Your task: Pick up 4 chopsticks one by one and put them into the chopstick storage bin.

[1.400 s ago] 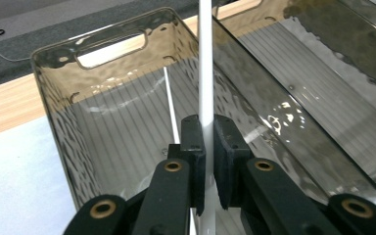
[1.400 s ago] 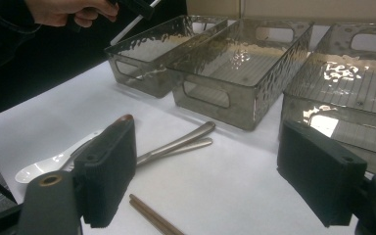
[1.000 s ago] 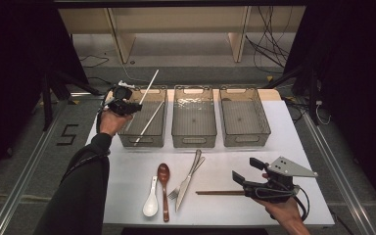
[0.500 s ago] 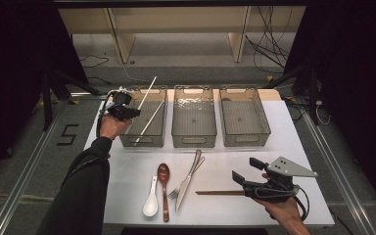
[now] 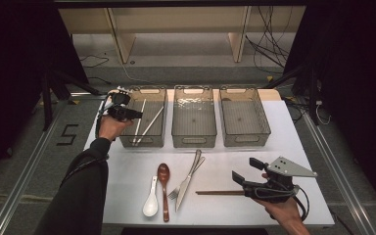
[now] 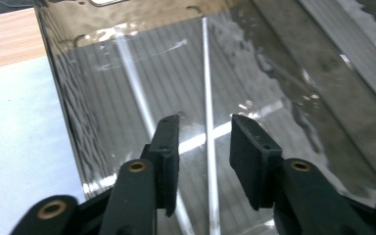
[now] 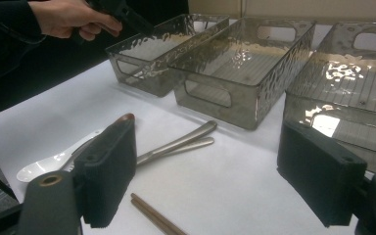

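Two pale chopsticks (image 5: 144, 122), slanted, inside left bin (image 5: 127, 139)

Left claw (image 5: 133, 114) jaws just opening, right claw (image 5: 245, 171) jaws spread, low

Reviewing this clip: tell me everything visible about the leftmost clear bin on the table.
The leftmost bin is a rectangular tray of smoky, see-through plastic with rippled walls, a ribbed floor and cut-out handles in its short ends. It stands upright on the white table top, first in a row of three like bins. Inside lie two pale chopsticks, slanting along its length, their far ends leaning on the walls. The left hand-held gripper hangs over its left rim, jaws just opened, pads clear of the stick between them.
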